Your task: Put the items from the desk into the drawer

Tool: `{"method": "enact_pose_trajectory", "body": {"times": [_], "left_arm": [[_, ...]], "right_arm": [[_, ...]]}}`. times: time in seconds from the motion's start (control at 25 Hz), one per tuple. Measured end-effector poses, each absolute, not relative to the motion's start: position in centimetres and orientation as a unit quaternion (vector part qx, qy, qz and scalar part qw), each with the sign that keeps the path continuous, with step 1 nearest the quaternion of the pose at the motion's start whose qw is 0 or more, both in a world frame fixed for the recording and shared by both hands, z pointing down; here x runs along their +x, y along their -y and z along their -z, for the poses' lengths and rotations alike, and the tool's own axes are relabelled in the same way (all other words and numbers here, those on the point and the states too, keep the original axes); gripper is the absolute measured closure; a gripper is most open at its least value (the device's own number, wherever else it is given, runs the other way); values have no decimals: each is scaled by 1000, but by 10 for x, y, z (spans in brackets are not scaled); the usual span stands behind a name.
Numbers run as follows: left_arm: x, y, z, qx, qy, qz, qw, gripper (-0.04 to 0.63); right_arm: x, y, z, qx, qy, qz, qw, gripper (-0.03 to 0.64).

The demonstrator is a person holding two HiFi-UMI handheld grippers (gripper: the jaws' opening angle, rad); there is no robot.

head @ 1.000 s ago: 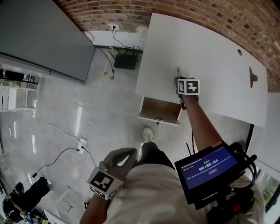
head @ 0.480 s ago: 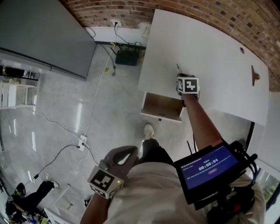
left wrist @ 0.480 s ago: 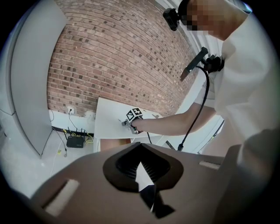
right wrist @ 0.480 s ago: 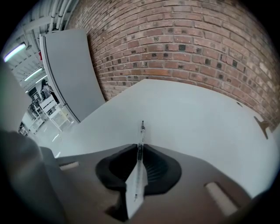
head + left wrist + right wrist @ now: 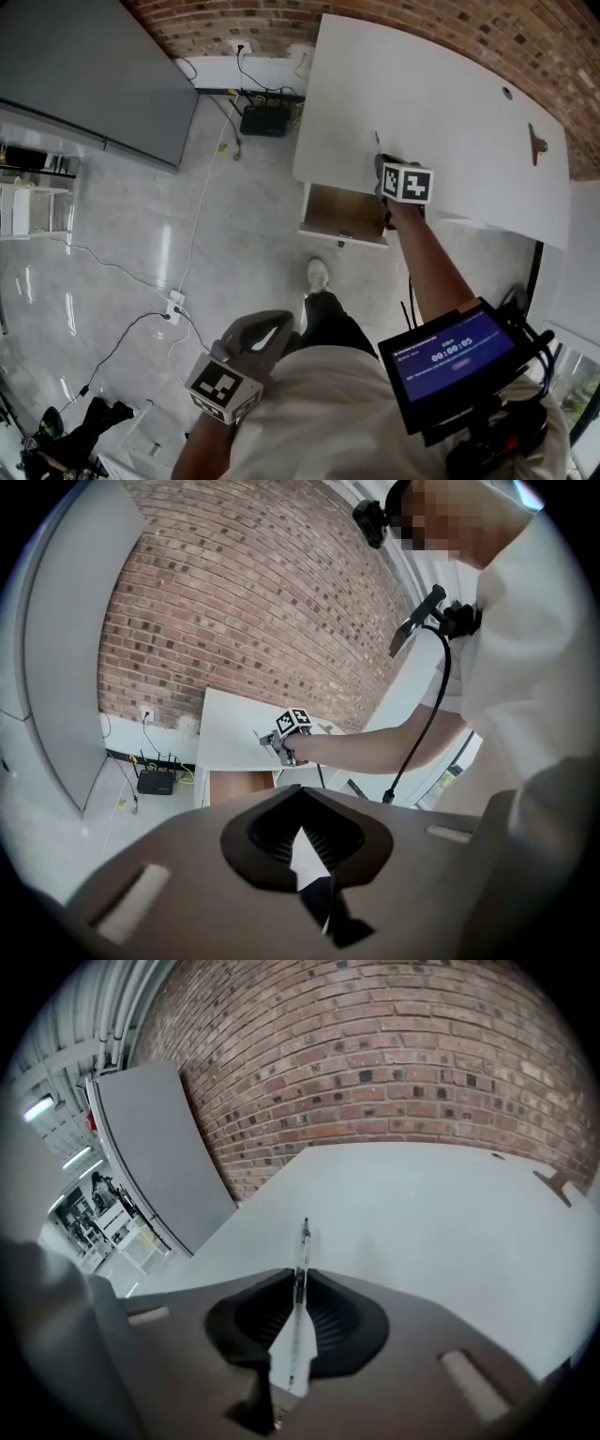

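The right tool (image 5: 298,1283) pinches a pen (image 5: 304,1241) over the white surface (image 5: 450,122), near the open drawer (image 5: 339,212). The pen is not in yet. A brown thing (image 5: 536,142) lies far right. The left tool (image 5: 300,832) is closed and empty.

I'm seeing a white T-shirt (image 5: 309,422), dark trousers (image 5: 333,328) and one white shoe (image 5: 317,275). Left gripper (image 5: 272,328) and right gripper (image 5: 382,171) are grey-brown shells, each with a black-and-white marker cube (image 5: 409,183). There's a black-framed blue screen (image 5: 450,354) too, with a black cable (image 5: 438,696).
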State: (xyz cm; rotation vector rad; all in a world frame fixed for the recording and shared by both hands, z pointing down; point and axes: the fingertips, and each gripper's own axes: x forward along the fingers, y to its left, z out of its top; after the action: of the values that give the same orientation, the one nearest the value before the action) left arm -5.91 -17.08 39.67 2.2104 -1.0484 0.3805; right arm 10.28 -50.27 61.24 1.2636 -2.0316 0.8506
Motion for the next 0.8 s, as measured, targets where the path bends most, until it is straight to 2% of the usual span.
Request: {"method": "enact_pose_trajectory", "body": {"times": [0.36, 0.6, 0.8], "left_arm": [[-59, 120, -397, 864, 363, -141, 319, 589], [-70, 40, -411, 882, 337, -137, 301, 589], [-76, 36, -409, 880, 329, -147, 311, 589]], "right_arm": [[103, 430, -594, 491, 762, -332, 260, 573], [102, 340, -598, 509, 759, -320, 250, 574], [102, 316, -615, 510, 746, -343, 257, 573]]}}
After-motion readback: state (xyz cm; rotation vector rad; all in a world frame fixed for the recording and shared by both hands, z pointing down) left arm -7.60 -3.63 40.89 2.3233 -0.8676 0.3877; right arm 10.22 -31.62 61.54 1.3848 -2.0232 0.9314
